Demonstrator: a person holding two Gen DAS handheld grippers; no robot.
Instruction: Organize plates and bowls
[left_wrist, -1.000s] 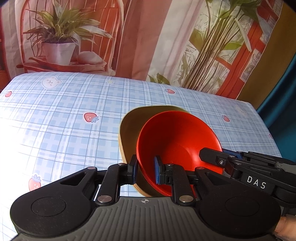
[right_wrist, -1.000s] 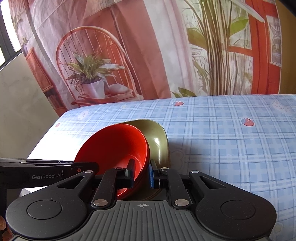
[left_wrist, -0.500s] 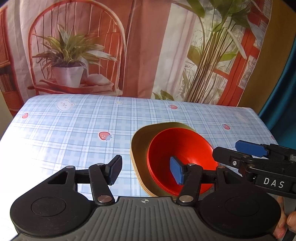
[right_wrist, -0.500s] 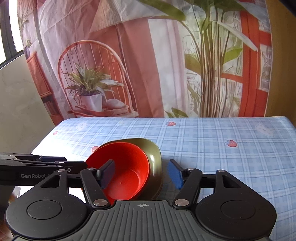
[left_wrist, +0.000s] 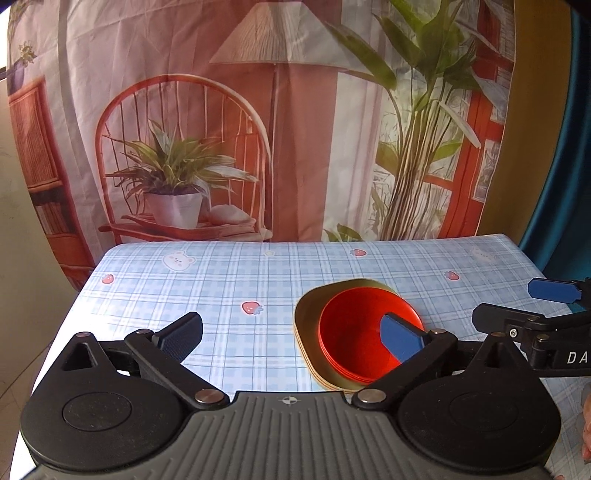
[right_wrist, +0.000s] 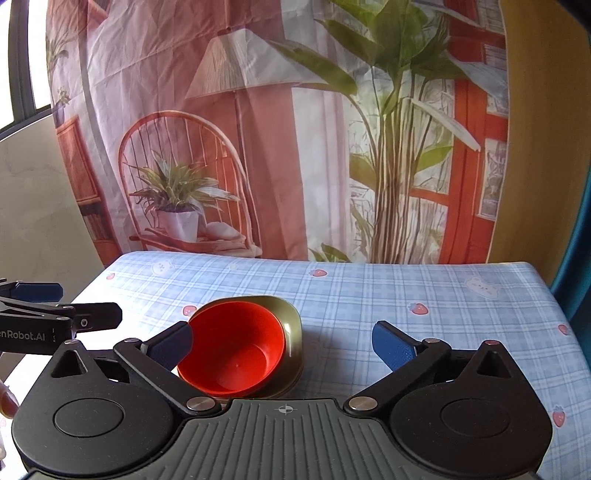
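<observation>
We see the glossy red round plastic bowl (right_wrist: 236, 347) nested inside the olive-green rounded-square dish (right_wrist: 290, 325), both resting on the table (right_wrist: 424, 291) under its blue plaid cloth; the stack sits between us — ahead and right of our left hand-held gripper (left_wrist: 291, 332), ahead and left of our right hand-held gripper (right_wrist: 282, 341); neither looks clearly nearer; both are level, drawn back above the near edge, fingers spread wide and holding nothing; the stacking looks done.
</observation>
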